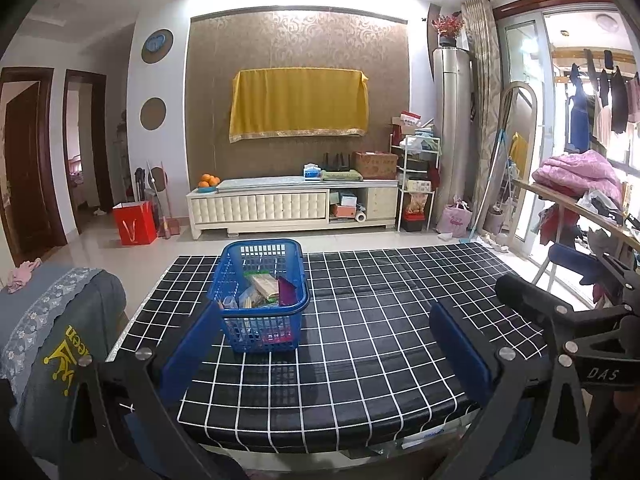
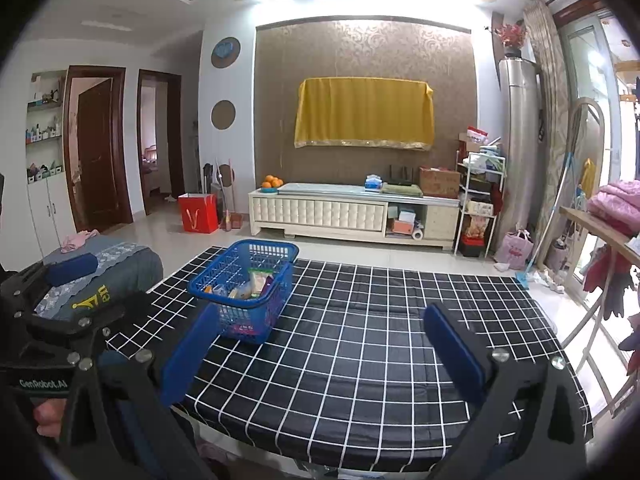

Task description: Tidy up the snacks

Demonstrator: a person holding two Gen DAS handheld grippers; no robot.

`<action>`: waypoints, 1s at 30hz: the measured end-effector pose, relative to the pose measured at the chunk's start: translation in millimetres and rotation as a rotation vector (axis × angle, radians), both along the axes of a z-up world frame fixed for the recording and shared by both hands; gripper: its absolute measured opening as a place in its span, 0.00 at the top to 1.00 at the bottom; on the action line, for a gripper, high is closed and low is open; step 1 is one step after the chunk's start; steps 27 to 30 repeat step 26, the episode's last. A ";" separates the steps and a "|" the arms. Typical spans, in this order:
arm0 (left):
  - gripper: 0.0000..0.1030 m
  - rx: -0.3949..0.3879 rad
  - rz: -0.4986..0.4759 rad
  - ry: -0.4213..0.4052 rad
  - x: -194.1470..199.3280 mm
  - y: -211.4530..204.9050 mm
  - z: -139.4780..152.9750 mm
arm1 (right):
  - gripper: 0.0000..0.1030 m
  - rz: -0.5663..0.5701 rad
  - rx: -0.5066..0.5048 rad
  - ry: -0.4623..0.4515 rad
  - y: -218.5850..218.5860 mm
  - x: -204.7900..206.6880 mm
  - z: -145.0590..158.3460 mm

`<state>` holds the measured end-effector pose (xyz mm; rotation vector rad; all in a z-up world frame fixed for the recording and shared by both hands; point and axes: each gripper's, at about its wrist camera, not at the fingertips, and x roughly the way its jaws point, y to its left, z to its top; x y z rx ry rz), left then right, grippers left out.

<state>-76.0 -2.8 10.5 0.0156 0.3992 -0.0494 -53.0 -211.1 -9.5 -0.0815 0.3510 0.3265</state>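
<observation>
- Left wrist view: the blue basket point(image 1: 264, 294) stands on the black checked table point(image 1: 380, 340), toward its left side, with snack packets point(image 1: 266, 290) lying inside it. No packet shows on the table outside the basket.
- That fits both snacks gathered into the basket and snacks waiting to be taken out and sorted; these views do not settle which.
- For any reach into the basket, I judge it best to come from above, clear of the rim, and pinch one packet by its edge so the light basket does not slide.
- The left gripper point(image 1: 326, 344) has its blue fingers point(image 1: 188, 356) spread wide, holding and touching nothing.
- The right gripper point(image 2: 324, 354) is likewise spread wide and empty, hovering over the table, near the basket.
</observation>
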 end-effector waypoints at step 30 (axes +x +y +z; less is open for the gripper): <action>0.00 0.010 -0.002 -0.007 -5.5 -3.5 0.5 | 0.00 -0.001 -0.005 0.006 6.0 -2.2 -0.8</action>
